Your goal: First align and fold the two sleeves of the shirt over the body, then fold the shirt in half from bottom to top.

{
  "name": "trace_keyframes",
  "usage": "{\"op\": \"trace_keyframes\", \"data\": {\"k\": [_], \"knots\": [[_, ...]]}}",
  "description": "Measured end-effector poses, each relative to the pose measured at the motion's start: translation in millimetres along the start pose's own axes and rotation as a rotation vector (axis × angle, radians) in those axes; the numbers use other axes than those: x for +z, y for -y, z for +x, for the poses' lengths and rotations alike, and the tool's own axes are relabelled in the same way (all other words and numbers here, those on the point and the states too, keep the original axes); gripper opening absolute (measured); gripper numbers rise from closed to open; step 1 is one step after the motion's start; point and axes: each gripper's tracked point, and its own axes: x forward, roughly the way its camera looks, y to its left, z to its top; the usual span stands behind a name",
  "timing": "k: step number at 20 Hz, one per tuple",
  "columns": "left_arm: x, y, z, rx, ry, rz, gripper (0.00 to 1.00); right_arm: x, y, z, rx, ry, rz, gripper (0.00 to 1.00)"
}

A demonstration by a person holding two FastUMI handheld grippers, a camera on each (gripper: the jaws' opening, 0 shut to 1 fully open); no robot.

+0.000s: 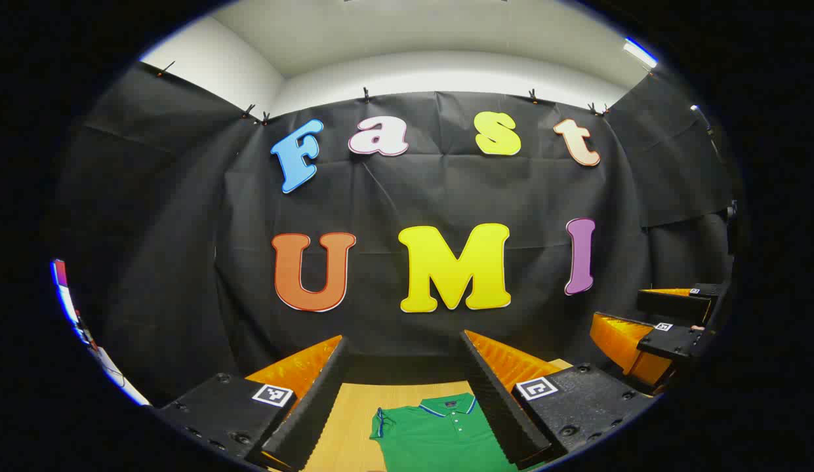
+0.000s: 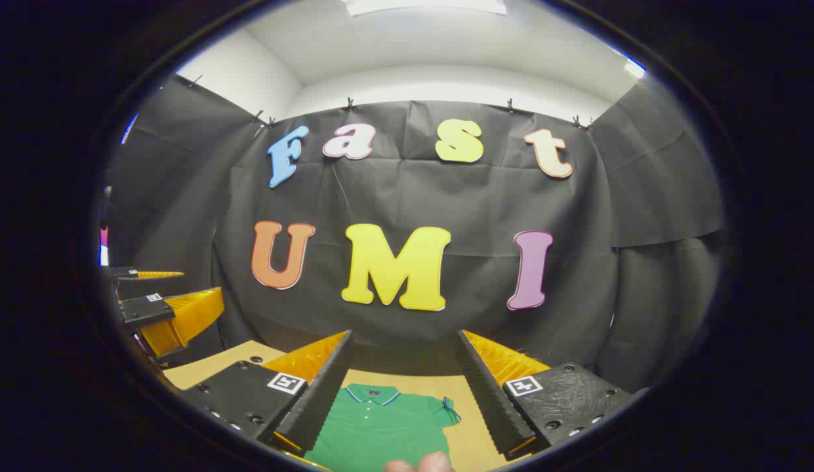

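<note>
- The left gripper (image 1: 407, 400) was held up in the air with its two fingers spread wide apart. Nothing was between them.
- The right gripper (image 2: 407, 393) was up in the air too, fingers spread wide, pinching nothing.
- In the left gripper view, the right gripper showed far off at about 3 o'clock. In the right gripper view, the left gripper showed far off at about 9 o'clock.
- The green polo shirt (image 1: 439, 432) lay flat on the wooden table (image 1: 354, 419), down at 6 o'clock in both views, with its collar pointing away toward the wall.
- One short sleeve (image 1: 379, 423) stuck out at the shirt's side in the left gripper view, and the other sleeve (image 2: 446, 410) stuck out in the right gripper view. So I think no fold was done yet.
- A bit of a person's finger (image 2: 420, 464) peeked in at 6 o'clock in the right gripper view.
- What could go wrong: both grippers were well above the shirt, so they could come down in the wrong spot and miss the sleeves.
- A gripper could grab two layers at once and drag the whole shirt crooked.
- If one sleeve got pulled more than the other, the sleeves would not line up.
</note>
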Motion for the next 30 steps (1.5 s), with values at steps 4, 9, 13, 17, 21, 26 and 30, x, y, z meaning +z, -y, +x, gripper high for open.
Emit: {"op": "trace_keyframes", "data": {"k": [4, 9, 13, 17, 21, 26, 30], "knots": [[-2.4, 2.0, 8.4, -0.007, -0.007, 0.006, 1.0, -5.3, 1.2, 6.6, 0.011, -0.025, 0.001, 0.95], [-6.3, 3.5, 16.2, -0.011, -0.019, 0.01, 1.0, -7.9, 11.2, 17.2, -0.011, -0.045, -0.002, 0.92], [-9.7, 3.5, 22.5, -0.011, -0.03, 0.01, 1.0, -9.4, 12.9, 22.6, -0.011, -0.049, -0.005, 0.95], [-10.9, 5.6, 24.2, -0.012, -0.034, 0.011, 1.0, -9.6, 10.0, 27.3, 0.003, -0.052, -0.008, 0.94], [-10.2, 7.7, 28.7, -0.01, -0.032, 0.013, 1.0, -11.1, 10.2, 31.7, 0.021, -0.06, -0.003, 0.97], [-11.2, 12.6, 31.4, -0.007, -0.04, 0.01, 1.0, -14.0, 20.9, 37.3, 0.02, -0.071, 0.004, 0.95], [-18.0, 20.9, 36.1, -0.01, -0.062, 0.006, 1.0, -24.2, 33.6, 48.5, 0.022, -0.089, 0.012, 0.95]]}}
